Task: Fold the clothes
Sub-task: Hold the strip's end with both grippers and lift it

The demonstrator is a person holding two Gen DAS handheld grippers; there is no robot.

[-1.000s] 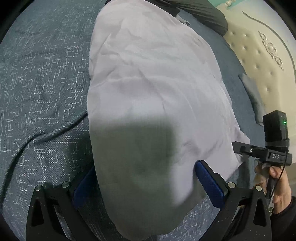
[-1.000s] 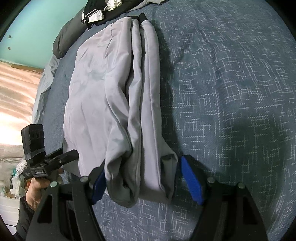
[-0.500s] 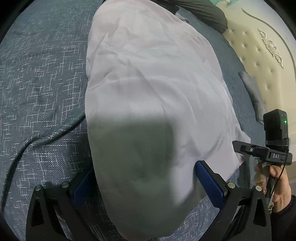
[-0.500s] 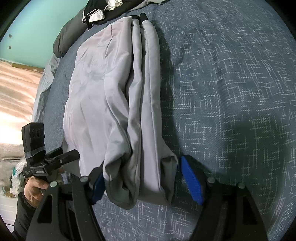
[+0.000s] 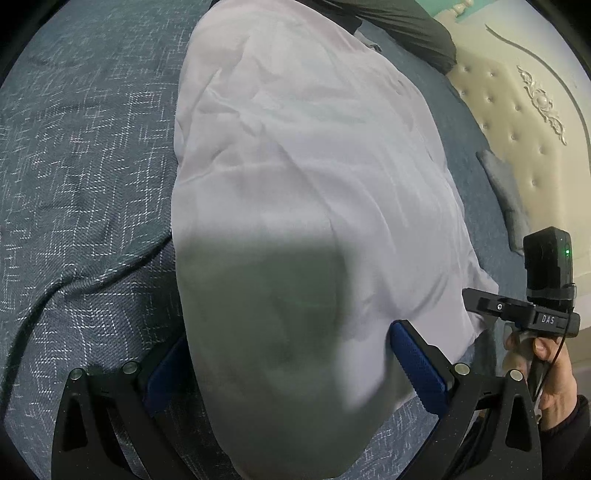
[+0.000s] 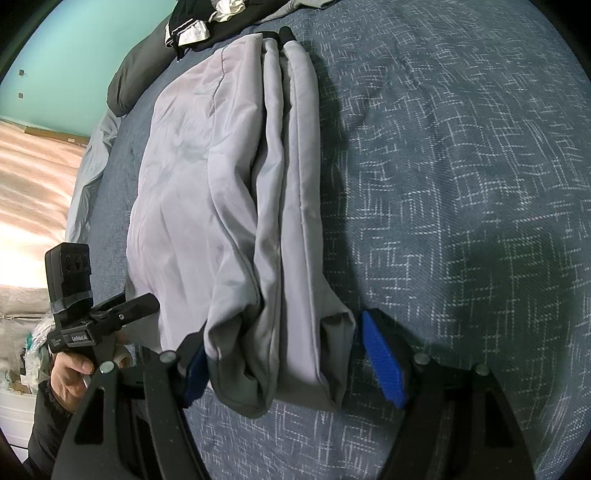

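Two views give us the scene. From the left wrist, our left tool (image 5: 291, 365) has its jaws spread wide, the blue pads on either side of the near end of the pale grey garment (image 5: 306, 192). We cannot tell whether the pads touch the cloth; nothing looks pinched. The garment runs from 6 o'clock up toward 12 o'clock across the blue patterned bed cover (image 5: 85, 155), its top face broad and mostly smooth. At 4 o'clock the right tool (image 5: 480, 301) sits at the garment's right edge. A cream headboard (image 5: 517, 122) fills the 2 o'clock area.

From the right wrist, our right tool (image 6: 282, 363) is likewise wide open, straddling the garment's near end (image 6: 236, 192) without gripping it. Here the long edge shows several stacked layers, so we judge the lengthwise folds done. The left tool (image 6: 142, 304) appears at 8 o'clock beside the cloth. Dark clothes (image 6: 199, 26) lie heaped at 11 o'clock.

What likely remains is a crosswise fold bringing the near end toward the far end.
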